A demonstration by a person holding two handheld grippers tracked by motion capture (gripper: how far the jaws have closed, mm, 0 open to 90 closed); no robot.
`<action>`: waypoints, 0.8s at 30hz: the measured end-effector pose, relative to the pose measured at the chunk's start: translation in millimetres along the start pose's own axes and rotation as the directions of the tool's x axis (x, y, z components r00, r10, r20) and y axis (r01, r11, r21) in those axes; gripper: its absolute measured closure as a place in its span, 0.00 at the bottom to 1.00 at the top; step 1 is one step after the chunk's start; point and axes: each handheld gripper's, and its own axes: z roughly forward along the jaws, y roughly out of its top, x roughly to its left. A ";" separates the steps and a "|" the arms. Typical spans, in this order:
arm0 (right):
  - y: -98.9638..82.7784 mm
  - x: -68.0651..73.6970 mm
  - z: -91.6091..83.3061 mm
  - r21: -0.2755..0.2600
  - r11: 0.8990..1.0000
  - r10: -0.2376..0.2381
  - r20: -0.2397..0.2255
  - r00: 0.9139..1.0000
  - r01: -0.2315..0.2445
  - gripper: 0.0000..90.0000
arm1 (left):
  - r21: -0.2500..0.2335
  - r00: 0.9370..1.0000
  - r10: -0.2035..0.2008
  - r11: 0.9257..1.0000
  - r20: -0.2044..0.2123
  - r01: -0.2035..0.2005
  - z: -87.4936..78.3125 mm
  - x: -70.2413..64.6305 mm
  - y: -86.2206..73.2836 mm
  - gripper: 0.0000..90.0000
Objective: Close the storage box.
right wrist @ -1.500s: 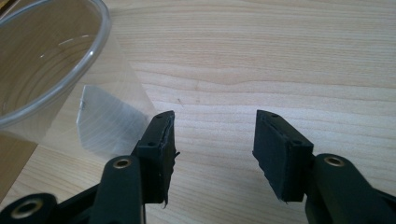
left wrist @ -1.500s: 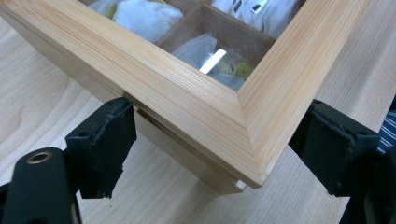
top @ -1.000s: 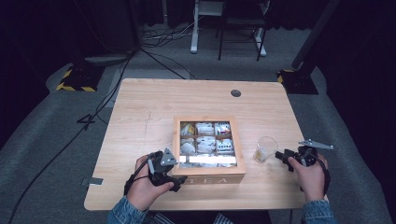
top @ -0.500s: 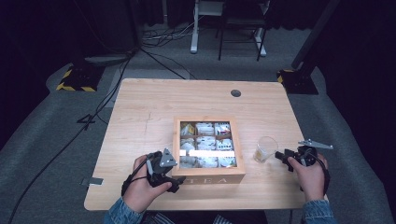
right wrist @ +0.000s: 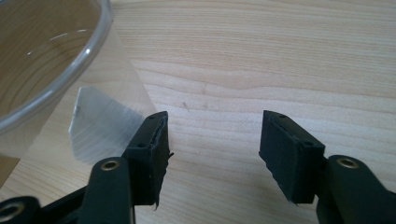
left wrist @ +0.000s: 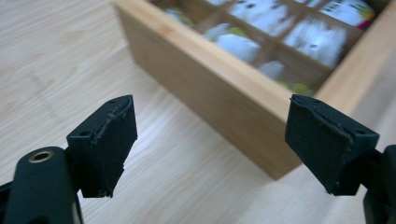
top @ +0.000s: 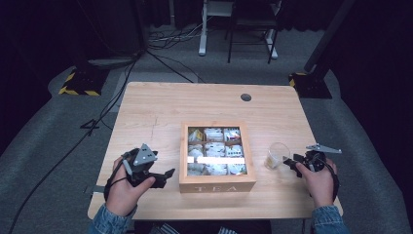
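A wooden tea box [top: 217,183] marked TEA stands open near the table's front middle, its compartments holding several tea bags [top: 214,148]. My left gripper [top: 168,176] rests open just left of the box; in the left gripper view the box's corner [left wrist: 275,163] lies between the spread jaws [left wrist: 210,144], untouched. A clear plastic cup [top: 276,155] stands upright right of the box. My right gripper [top: 290,162] sits open beside the cup; in the right gripper view the cup [right wrist: 56,79] is at the left, next to the left pad [right wrist: 152,154], with bare wood between the jaws [right wrist: 215,156].
The wooden table [top: 160,109] has bare room behind the box and a round cable hole [top: 246,97] near its far edge. Cables [top: 122,83], a desk frame [top: 238,29] and stands sit on the dark floor beyond.
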 end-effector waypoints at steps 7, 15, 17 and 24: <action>-2.5 -3.5 5.4 -0.009 0.999 -0.042 -0.004 0.999 0.042 0.43 | -0.023 0.996 -0.062 0.998 -0.062 0.061 -1.7 27.3 -10.6 0.19; -11.8 -10.9 11.4 0.000 0.997 -0.077 0.029 0.997 0.077 0.40 | -0.008 0.993 -0.060 0.998 -0.105 0.060 15.0 48.2 -23.9 0.18; -12.2 -11.4 11.9 -0.008 0.996 -0.085 0.030 0.996 0.085 0.39 | -0.001 0.991 -0.072 0.997 -0.114 0.073 20.1 53.2 -27.6 0.18; -14.7 -13.5 13.9 -0.029 0.992 -0.121 0.036 0.992 0.122 0.36 | 0.023 0.987 -0.101 0.994 -0.122 0.105 36.3 70.0 -40.5 0.19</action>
